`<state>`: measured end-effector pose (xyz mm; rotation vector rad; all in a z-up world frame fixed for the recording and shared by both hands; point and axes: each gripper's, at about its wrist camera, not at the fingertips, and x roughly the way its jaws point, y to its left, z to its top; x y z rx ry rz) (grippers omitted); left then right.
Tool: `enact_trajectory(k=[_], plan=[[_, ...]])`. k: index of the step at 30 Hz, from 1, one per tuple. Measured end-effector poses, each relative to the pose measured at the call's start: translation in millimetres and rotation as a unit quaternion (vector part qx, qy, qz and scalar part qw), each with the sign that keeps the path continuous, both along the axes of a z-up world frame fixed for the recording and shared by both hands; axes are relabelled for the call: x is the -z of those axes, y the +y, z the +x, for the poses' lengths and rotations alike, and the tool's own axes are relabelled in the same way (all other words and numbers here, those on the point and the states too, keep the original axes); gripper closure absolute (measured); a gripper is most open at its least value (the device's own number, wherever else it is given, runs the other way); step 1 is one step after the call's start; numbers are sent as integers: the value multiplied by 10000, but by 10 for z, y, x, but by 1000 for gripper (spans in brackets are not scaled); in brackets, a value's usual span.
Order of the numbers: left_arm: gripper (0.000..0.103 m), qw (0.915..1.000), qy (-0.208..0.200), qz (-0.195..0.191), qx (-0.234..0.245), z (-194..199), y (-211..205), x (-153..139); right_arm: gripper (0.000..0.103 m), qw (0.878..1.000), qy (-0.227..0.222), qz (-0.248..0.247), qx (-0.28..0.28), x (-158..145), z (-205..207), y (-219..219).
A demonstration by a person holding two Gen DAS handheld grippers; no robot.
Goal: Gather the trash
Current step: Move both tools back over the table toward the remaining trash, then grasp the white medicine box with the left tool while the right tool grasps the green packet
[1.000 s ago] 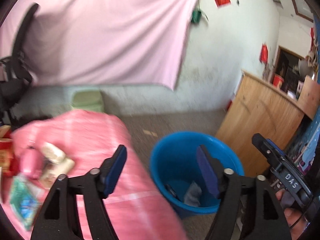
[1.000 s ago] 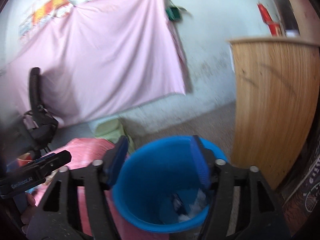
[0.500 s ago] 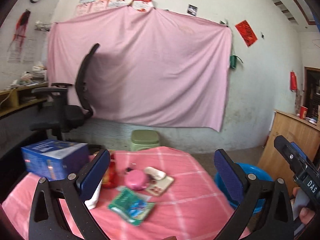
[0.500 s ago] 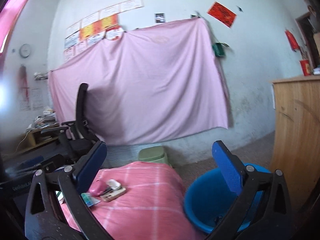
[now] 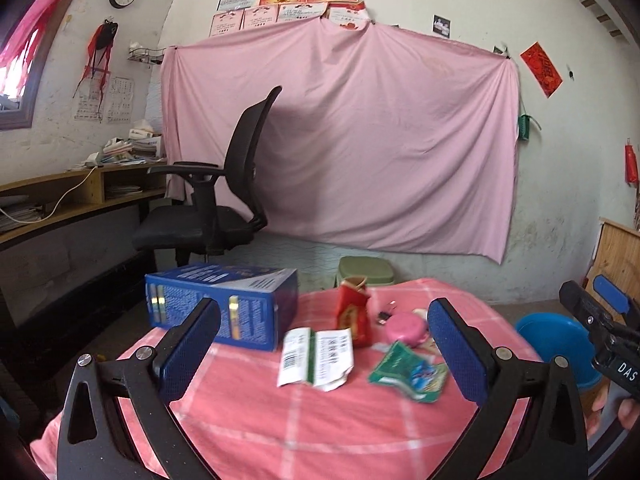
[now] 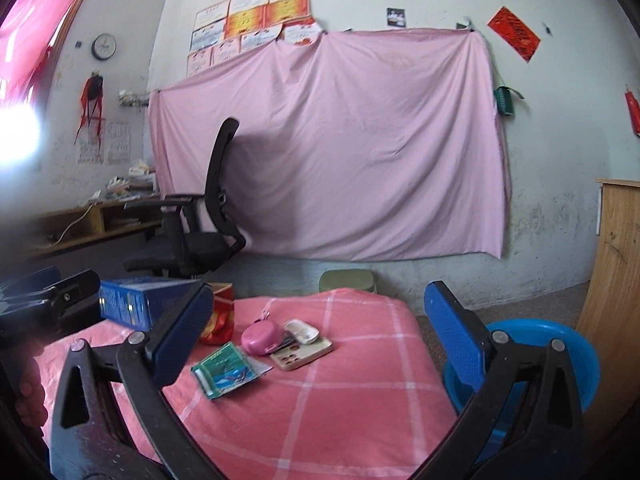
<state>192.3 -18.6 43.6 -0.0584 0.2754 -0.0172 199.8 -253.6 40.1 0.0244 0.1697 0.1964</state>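
Observation:
On the pink checked table point(image 5: 304, 432) lie a white flattened carton point(image 5: 316, 358) and a green wrapper point(image 5: 408, 372). Behind them stands a torn red packet point(image 5: 353, 310), with a pink round case point(image 5: 405, 328) to its right. My left gripper point(image 5: 322, 320) is open and empty, short of the white carton. My right gripper point(image 6: 316, 300) is open and empty too, facing the green wrapper point(image 6: 226, 370), the pink case point(image 6: 260, 336) and a phone point(image 6: 302, 354). The blue bin point(image 6: 560, 344) stands on the floor right of the table.
A blue box point(image 5: 224, 304) lies at the table's back left. An office chair point(image 5: 224, 208) and a green stool point(image 5: 366, 270) stand behind the table. A wooden cabinet point(image 6: 616, 272) flanks the bin, and a desk point(image 5: 72, 196) runs along the left wall.
Both views have swung left, from over the blue bin to the table with its litter. Both grippers' jaws stand wider than a second ago.

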Motion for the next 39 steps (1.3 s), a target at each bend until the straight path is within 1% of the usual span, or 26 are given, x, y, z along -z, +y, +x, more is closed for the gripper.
enact_trajectory(k=[4, 8, 11, 13, 17, 18, 20, 22, 24, 26, 27, 29, 30, 32, 33, 34, 35, 36, 37, 39], plan=[[1, 9996, 282, -25, -23, 116, 201, 178, 0, 9991, 345, -189, -142, 126, 152, 192], [1, 9963, 847, -157, -57, 341, 382, 356, 0, 9956, 849, -327, -202, 221, 371, 346], [2, 9912, 1297, -256, -39, 531, 490, 487, 0, 9909, 1253, -418, -254, 312, 522, 446], [2, 9878, 1527, -310, 3, 633, 542, 570, 0, 9861, 1548, -499, -349, 388, 625, 523], [6, 9792, 1935, -560, 258, 822, 613, 699, 1, 9772, 1962, -640, -507, 533, 762, 625], [8, 9770, 2025, -589, 327, 862, 616, 731, 3, 9742, 2096, -640, -533, 567, 804, 624], [16, 9744, 2131, -573, 441, 936, 600, 767, 11, 9697, 2301, -603, -559, 615, 864, 611], [25, 9719, 2234, -494, 549, 994, 554, 799, 15, 9648, 2493, -605, -579, 660, 919, 617], [27, 9694, 2319, -466, 662, 1061, 510, 820, 19, 9603, 2639, -634, -646, 692, 955, 643], [27, 9654, 2446, -485, 761, 1131, 483, 853, 23, 9530, 2855, -670, -765, 758, 1012, 683], [28, 9633, 2519, -500, 775, 1168, 478, 872, 25, 9495, 2955, -646, -835, 785, 1029, 685], [29, 9588, 2667, -574, 788, 1249, 483, 907, 32, 9430, 3136, -572, -957, 832, 1069, 690], [31, 9571, 2717, -617, 798, 1268, 491, 922, 33, 9397, 3223, -506, -1025, 851, 1088, 684], [39, 9566, 2720, -687, 788, 1288, 505, 917, 38, 9356, 3323, -371, -1135, 872, 1108, 664], [49, 9557, 2740, -703, 816, 1307, 500, 924, 39, 9336, 3363, -301, -1196, 881, 1112, 655], [59, 9541, 2774, -705, 879, 1325, 490, 920, 43, 9324, 3388, -267, -1230, 885, 1120, 649], [65, 9531, 2797, -685, 933, 1329, 480, 914, 48, 9313, 3410, -233, -1257, 888, 1119, 639], [68, 9523, 2817, -648, 974, 1332, 459, 908, 50, 9307, 3423, -200, -1277, 886, 1116, 629], [69, 9534, 2802, -583, 959, 1327, 435, 895, 54, 9298, 3441, -139, -1297, 886, 1110, 609], [69, 9538, 2778, -541, 1005, 1321, 402, 885, 57, 9278, 3484, -34, -1332, 888, 1095, 574]])
